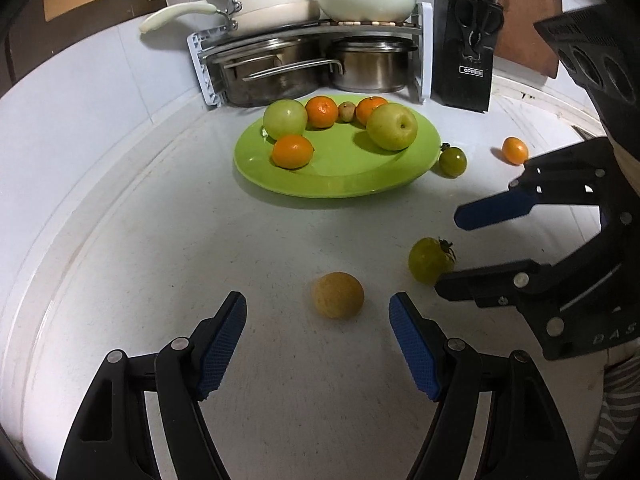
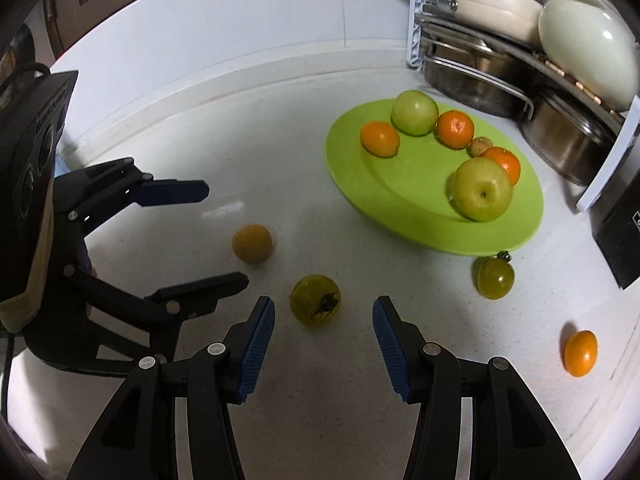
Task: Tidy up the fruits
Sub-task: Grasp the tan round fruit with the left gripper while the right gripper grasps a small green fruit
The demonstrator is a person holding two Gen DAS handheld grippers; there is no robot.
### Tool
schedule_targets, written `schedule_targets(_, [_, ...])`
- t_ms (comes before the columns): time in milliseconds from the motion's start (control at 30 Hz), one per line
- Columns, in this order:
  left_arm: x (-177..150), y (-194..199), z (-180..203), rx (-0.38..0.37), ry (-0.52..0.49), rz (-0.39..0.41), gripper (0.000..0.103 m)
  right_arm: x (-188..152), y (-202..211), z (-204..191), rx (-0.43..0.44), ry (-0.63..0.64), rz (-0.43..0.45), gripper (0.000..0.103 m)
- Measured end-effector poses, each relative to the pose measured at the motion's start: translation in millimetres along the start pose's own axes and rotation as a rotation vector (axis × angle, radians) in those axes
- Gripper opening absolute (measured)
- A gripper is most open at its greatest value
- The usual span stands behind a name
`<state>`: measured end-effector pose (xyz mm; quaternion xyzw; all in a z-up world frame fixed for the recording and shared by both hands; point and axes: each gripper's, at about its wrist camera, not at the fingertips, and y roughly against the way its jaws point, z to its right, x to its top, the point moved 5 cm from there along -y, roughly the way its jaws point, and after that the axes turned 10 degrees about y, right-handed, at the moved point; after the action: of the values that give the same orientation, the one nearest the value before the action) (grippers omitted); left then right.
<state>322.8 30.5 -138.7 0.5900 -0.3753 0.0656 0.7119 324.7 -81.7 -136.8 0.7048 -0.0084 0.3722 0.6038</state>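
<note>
Fruit, loose and plated, on a white table (image 1: 160,240). Plated: green plate (image 1: 340,184) carrying two green apples (image 1: 392,126), three orange citrus (image 1: 293,151) and one small brown fruit (image 1: 346,111), all grouped toward the far rim, the near half of the plate bare. Loose: four items still on the table. Item one, a dull yellow round fruit (image 1: 338,295), lies just ahead of the left gripper (image 1: 318,312), lined up with the gap between its jaws, which stand wide and hold nothing. Item two, a green tomato with stem (image 2: 315,299), lies just ahead of the right gripper (image 2: 323,320), likewise centred on its gap; those jaws also stand wide and empty. Item three, a second green tomato (image 2: 495,278), sits just beside the plate's near rim, apparently touching or nearly so. Item four, a small orange citrus (image 2: 581,353), lies well apart to the right. Background: pot rack (image 1: 312,60) and knife block (image 1: 466,52) behind the plate. Step in hand, as judged: approach for pickup, both grippers aligned on their fruit, neither yet straddling it; roughly six of ten pieces gathered. Next move calls for: advancing each gripper until the pads flank the fruit at its widest part, closing gently since both are round and liable to roll, then lifting to the bare near half of the plate without crossing the other gripper's path.
</note>
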Motion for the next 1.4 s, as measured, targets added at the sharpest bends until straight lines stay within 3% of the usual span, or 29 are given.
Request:
schedule_targets(333, [5.7, -11.6, 4.3, -0.025, 0.015, -0.007, 0.057, -1.4, -7.8, 4.7, 0.032, -0.017, -0.007, 0.048])
schedule_targets(567, [4.7, -13.4, 5.3, -0.046, 0.034, -0.024, 0.037, 0.3, -11.7, 3.2, 0.050, -0.016, -0.005, 0.046])
schedule_targets(667, [3.7, -13.1, 5.0, -0.049, 0.044, -0.029, 0.029, -0.2, -15.2, 1.7, 0.061, -0.009, -0.010, 0.040])
schedule_targets(867, [-0.5, -6.0, 0.6, -0.023, 0.095, -0.035, 0.029, -0.4, -19.4, 0.2, 0.067, -0.001, -0.013, 0.031])
schedule_targets(1400, [2.4, 27.6, 5.3, -0.013, 0.197, 0.024, 0.029, 1.3, 9.3, -2.5, 0.068, -0.011, 0.041, 0.031])
